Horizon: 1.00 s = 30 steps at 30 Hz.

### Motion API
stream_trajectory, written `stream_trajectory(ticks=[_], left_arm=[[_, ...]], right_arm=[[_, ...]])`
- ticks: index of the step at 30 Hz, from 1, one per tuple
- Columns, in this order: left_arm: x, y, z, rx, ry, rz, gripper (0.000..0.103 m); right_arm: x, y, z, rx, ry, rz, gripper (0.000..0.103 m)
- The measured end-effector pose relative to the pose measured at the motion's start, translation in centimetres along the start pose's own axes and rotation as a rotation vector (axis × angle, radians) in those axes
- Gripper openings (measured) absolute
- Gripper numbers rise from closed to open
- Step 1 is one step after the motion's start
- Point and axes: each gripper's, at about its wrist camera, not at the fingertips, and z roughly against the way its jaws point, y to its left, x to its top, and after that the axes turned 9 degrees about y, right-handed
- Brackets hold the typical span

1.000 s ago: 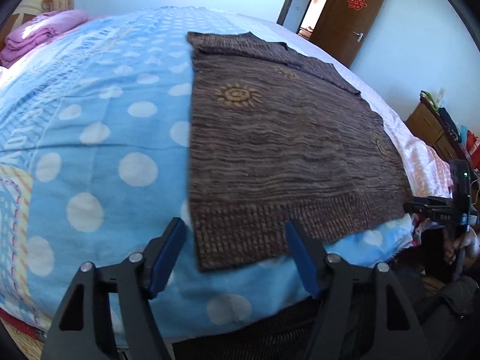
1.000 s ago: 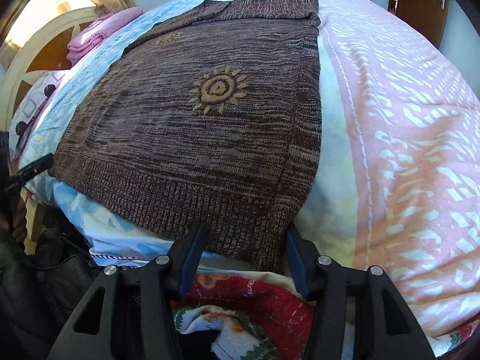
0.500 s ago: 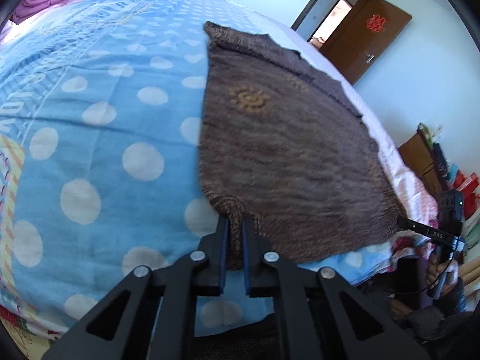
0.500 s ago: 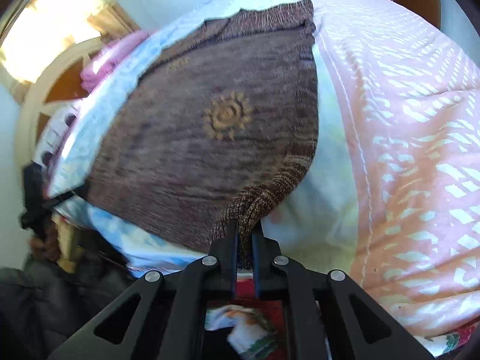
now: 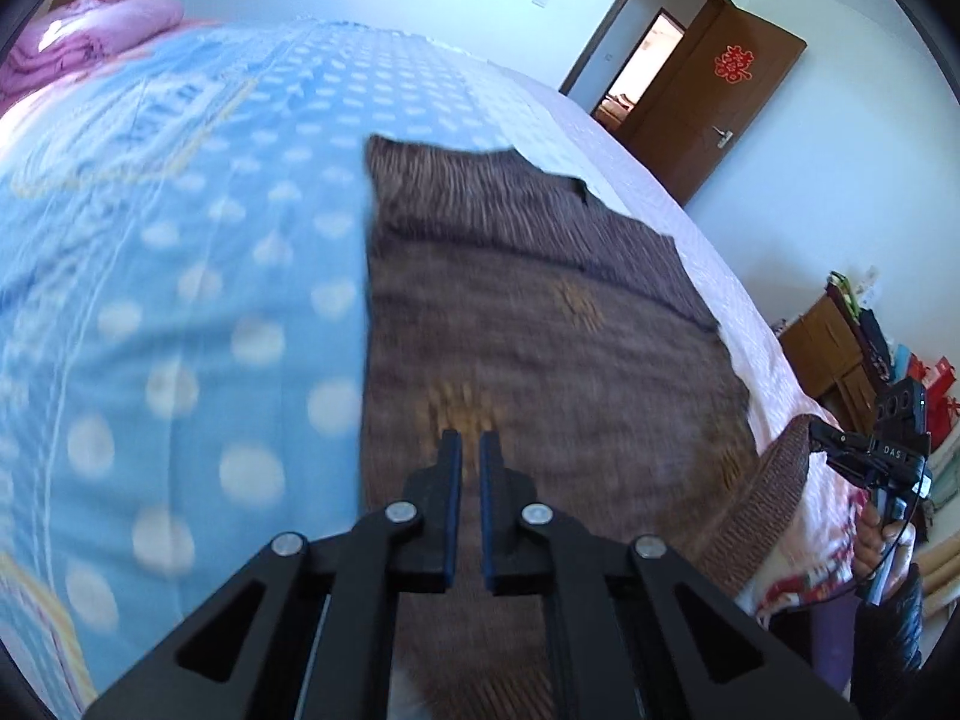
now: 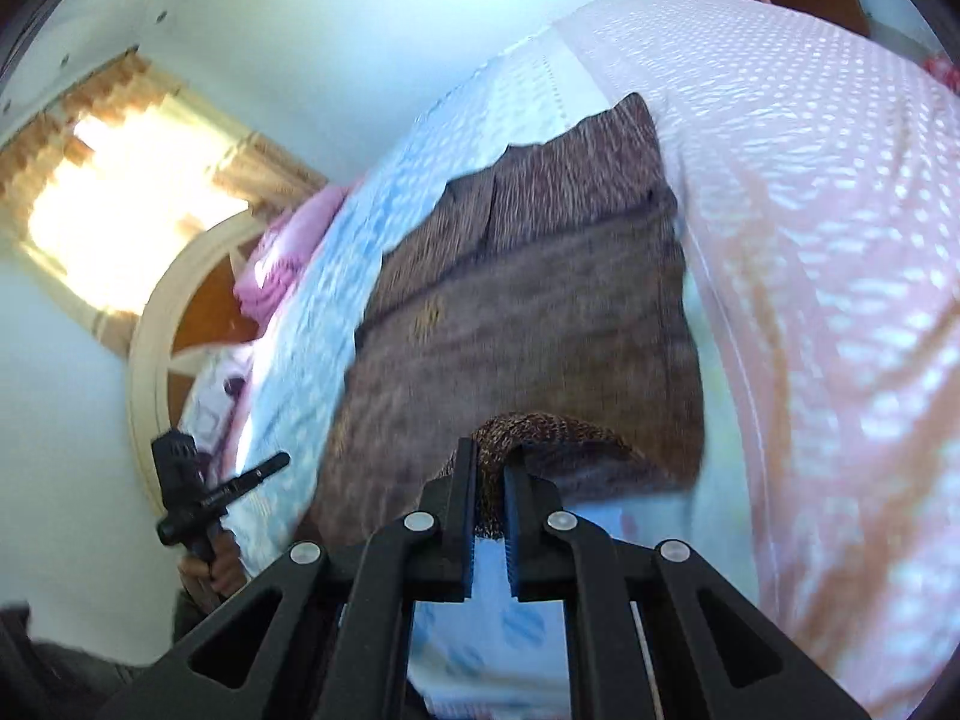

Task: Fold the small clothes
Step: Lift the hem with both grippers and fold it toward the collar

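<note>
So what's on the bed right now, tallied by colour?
Brown: 1, the knitted sweater held at its near hem corners by the left gripper and the right gripper
Pink: 1, the folded bedding at the far end
Total: 2, lying on the blue and pink bedspread

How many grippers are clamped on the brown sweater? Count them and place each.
2. The left gripper pinches the brown sweater at its near left hem corner; the right gripper pinches the near right hem corner, lifted.
</note>
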Motion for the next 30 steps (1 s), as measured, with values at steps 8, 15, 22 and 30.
stream_trajectory(ticks=[8, 15, 22, 30], left_arm=[[-1.4, -0.7, 1.0, 0.036, 0.09, -0.217, 0.014], [-9.0, 2.2, 1.1, -0.112, 0.267, -0.048, 0.04], [-11.2, 3.8, -1.3, -0.358, 0.328, 0.179, 0.04], [-11.0, 4.8, -2.1, -0.392, 0.264, 0.301, 0.008]], right_arm=[[3.8, -1.9, -4.5, -0.077, 0.018, -0.055, 0.007], [3.8, -3.7, -6.2, -0.071, 0.041, -0.096, 0.007], [3.1, -4.6, -6.9, -0.084, 0.053, -0.117, 0.007], [2.5, -4.5, -6.7, -0.096, 0.046, -0.117, 0.007]])
